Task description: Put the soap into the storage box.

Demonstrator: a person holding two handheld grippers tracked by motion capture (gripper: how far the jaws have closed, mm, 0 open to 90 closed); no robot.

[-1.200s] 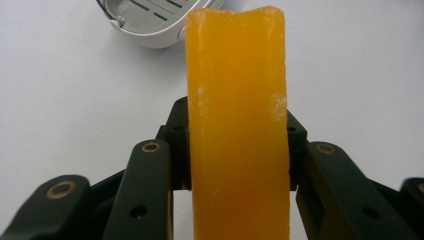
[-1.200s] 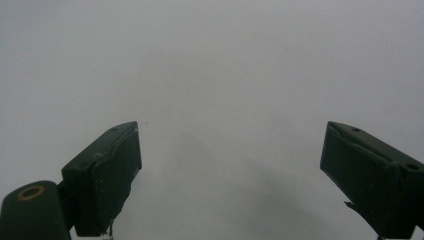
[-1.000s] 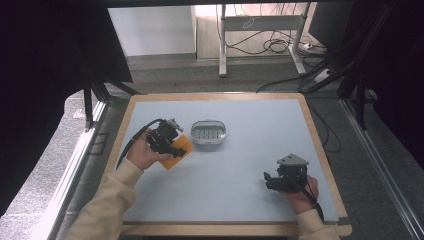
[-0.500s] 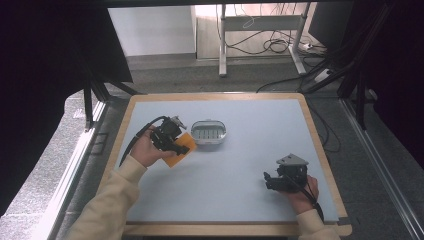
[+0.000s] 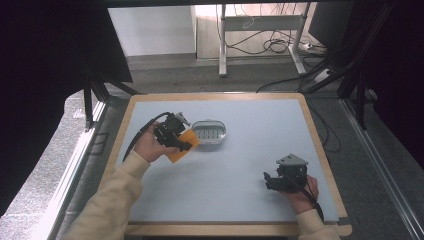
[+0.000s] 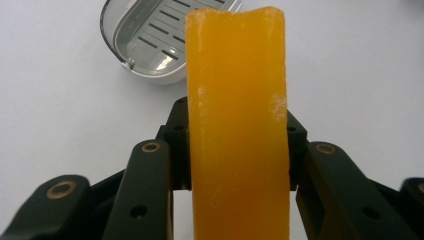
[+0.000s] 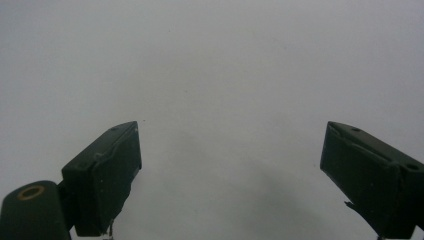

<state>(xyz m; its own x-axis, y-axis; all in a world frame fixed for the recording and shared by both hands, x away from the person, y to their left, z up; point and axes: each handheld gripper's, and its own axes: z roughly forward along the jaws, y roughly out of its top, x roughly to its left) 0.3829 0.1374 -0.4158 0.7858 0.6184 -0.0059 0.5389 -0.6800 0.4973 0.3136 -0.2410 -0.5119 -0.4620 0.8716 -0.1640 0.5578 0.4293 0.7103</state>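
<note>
My left gripper (image 5: 181, 144) is shut on an orange soap bar (image 5: 181, 147), held edge-on between its jaws in the left gripper view, where the soap bar (image 6: 237, 125) runs up the middle. A grey oval soap dish (image 5: 208, 131) with a slotted tray lies just right of it on the table; the soap dish (image 6: 160, 35) sits beyond the bar's tip. My right gripper (image 5: 270, 181) rests low at the table's front right, open, its jaws wide apart over bare surface with nothing between them (image 7: 230, 175).
The pale blue table top (image 5: 250, 150) has a wooden rim (image 5: 320, 150). Beyond the far edge are a floor, metal desk legs and cables (image 5: 270, 45). Dark curtains flank both sides.
My left gripper has carried the soap bar a little to the right and farther back, closer to the dish. The right gripper has stayed put.
</note>
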